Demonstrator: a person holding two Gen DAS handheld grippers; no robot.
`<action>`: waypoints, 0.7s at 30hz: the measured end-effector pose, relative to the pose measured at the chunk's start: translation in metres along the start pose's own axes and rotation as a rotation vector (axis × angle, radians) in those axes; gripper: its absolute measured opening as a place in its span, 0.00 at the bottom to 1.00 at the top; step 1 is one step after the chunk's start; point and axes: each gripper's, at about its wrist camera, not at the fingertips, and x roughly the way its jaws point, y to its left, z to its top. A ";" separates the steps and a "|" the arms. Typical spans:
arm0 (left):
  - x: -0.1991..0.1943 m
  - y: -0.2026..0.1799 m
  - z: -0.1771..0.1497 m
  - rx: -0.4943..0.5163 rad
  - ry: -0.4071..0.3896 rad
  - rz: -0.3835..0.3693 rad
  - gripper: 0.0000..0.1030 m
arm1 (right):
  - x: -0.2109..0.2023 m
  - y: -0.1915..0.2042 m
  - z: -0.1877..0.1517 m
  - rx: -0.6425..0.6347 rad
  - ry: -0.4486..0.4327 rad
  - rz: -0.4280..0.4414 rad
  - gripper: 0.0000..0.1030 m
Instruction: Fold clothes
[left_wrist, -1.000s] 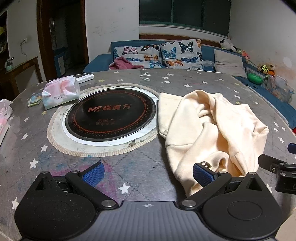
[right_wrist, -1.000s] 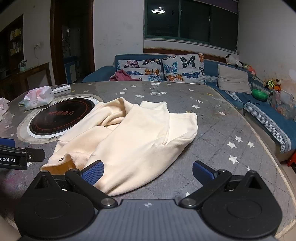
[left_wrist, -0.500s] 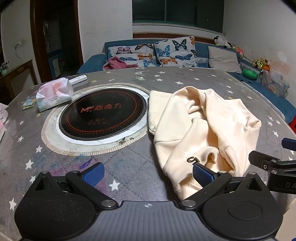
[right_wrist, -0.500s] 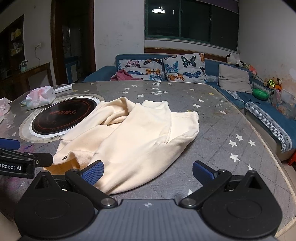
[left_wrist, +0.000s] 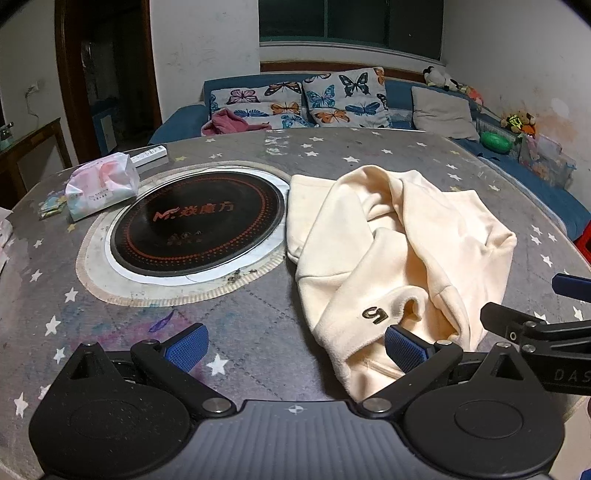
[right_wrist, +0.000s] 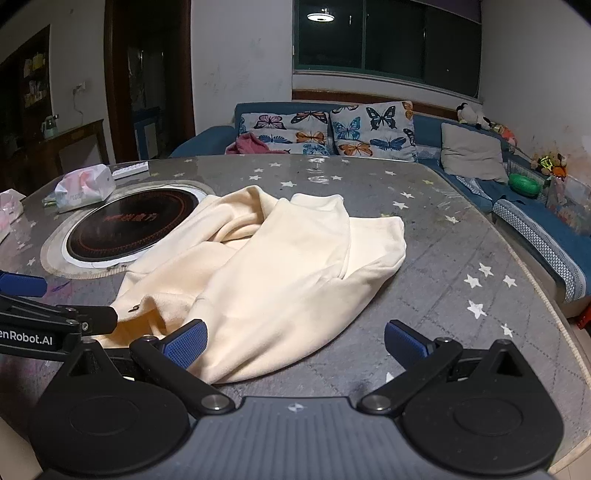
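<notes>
Cream sweater lies crumpled on desk beside round cooktop; left gripper and right gripper both spread-fingered at its near edge, gripping nothing.

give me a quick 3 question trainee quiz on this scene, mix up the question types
1. True or false: the cream garment is already folded into a neat rectangle.
2. Multiple choice: what lies left of the garment, set into the table?
A. a round black cooktop
B. a laundry basket
C. a laptop
3. Fill in the blank: the left gripper and right gripper are both ____, holding nothing.

Key
1. False: it lies crumpled in loose overlapping layers.
2. A
3. open
</notes>
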 end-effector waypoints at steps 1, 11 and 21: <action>0.000 -0.001 0.000 0.002 0.001 -0.001 1.00 | 0.000 0.000 0.000 -0.001 0.001 0.001 1.00; 0.002 -0.004 -0.001 0.006 0.009 0.000 1.00 | 0.002 0.003 -0.001 -0.005 0.009 0.006 1.00; 0.003 -0.005 -0.002 0.011 0.015 0.003 1.00 | 0.002 0.002 -0.002 -0.005 0.013 0.006 1.00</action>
